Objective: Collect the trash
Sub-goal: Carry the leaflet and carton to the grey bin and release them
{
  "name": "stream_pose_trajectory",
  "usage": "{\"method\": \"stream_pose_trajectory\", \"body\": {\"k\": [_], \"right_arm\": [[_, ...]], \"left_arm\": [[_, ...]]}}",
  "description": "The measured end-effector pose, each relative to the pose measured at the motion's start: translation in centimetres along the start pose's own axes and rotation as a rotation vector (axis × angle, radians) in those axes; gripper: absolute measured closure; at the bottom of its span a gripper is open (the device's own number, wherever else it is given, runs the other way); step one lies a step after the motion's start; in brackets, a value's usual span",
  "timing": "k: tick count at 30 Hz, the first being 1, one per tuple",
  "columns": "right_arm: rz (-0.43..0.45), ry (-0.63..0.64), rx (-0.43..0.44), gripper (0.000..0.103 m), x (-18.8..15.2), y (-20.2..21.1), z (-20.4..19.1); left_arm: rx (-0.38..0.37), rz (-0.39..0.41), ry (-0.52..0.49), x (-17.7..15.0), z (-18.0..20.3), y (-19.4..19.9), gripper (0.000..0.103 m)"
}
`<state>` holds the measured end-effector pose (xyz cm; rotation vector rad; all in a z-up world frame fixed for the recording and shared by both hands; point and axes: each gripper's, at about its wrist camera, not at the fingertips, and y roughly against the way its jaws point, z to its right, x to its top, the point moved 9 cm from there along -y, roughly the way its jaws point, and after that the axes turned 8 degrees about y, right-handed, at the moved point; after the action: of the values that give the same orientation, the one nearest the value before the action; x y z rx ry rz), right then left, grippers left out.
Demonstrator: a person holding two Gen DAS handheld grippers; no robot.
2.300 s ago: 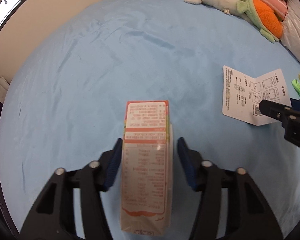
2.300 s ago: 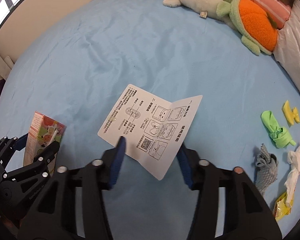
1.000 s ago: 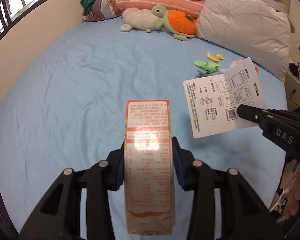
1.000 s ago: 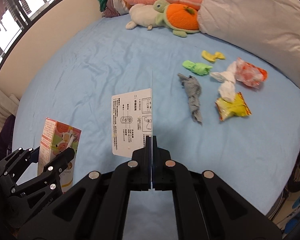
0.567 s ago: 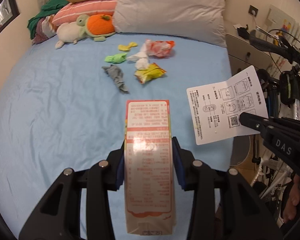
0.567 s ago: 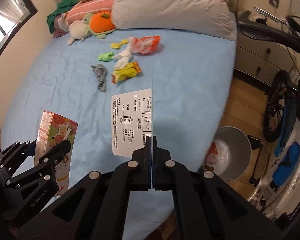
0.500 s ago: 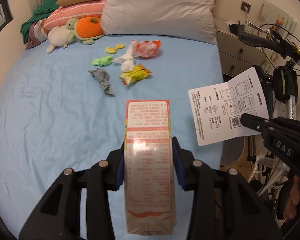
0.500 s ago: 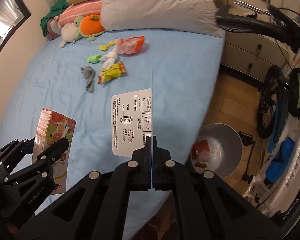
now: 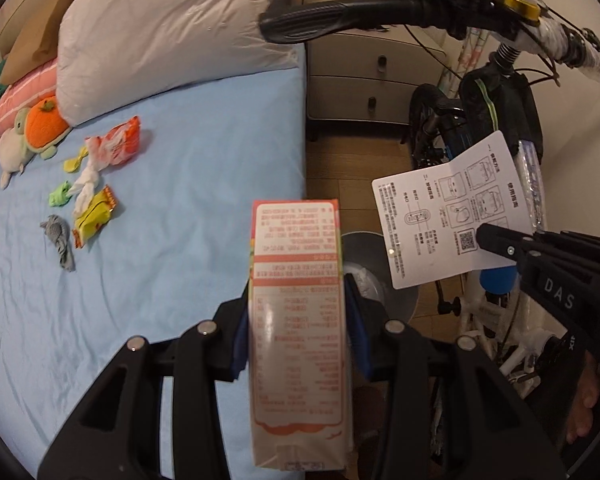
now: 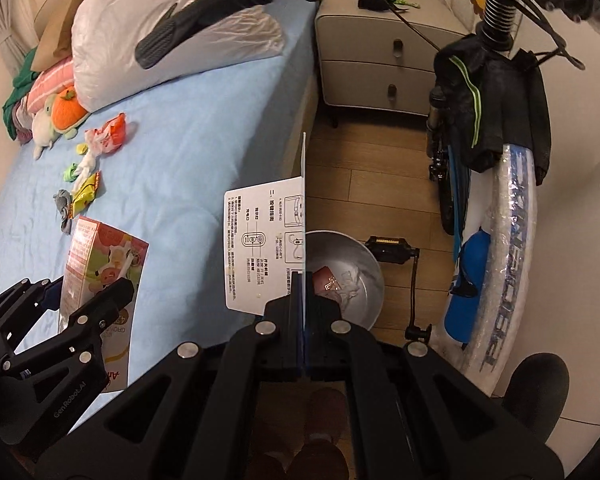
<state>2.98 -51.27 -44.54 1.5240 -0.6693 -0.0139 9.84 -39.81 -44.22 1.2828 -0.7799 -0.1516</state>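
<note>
My left gripper (image 9: 298, 312) is shut on a white and orange drink carton (image 9: 296, 340), held upright over the edge of the blue bed (image 9: 180, 200). My right gripper (image 10: 304, 280) is shut on a folded white instruction leaflet (image 10: 260, 248), which stands on edge above a grey metal bin (image 10: 364, 276) on the floor. The bin holds a red packet and white scraps. In the left wrist view the leaflet (image 9: 448, 220) and right gripper (image 9: 484, 236) hang to the right of the carton, which partly hides the bin (image 9: 400, 300). Several wrappers (image 9: 94, 220) lie on the bed.
A bicycle (image 10: 496, 128) stands close on the right, its handlebar (image 9: 340, 24) reaching over the bed corner. A white nightstand (image 10: 372, 64) is behind the bin. A big pillow (image 9: 160, 28) and an orange plush turtle (image 9: 40, 128) lie at the head of the bed. The floor is wood.
Both grippers have swung right, from over the bed to its edge. The bin, floor and bicycle have come into view. Carton and leaflet stay held as before.
</note>
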Motion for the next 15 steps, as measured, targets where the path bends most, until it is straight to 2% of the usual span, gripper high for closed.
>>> {"method": "stream_pose_trajectory", "body": {"k": [7,15], "right_arm": [[-0.008,-0.029,-0.005,0.102,-0.1,-1.2,2.8],[-0.008,-0.054,-0.005,0.102,-0.2,-1.3,4.5]], "left_arm": [[-0.021,-0.022,-0.043,0.8,3.2,-2.0,0.062],[-0.028,-0.046,-0.081,0.7,5.0,-3.4,0.062]]}}
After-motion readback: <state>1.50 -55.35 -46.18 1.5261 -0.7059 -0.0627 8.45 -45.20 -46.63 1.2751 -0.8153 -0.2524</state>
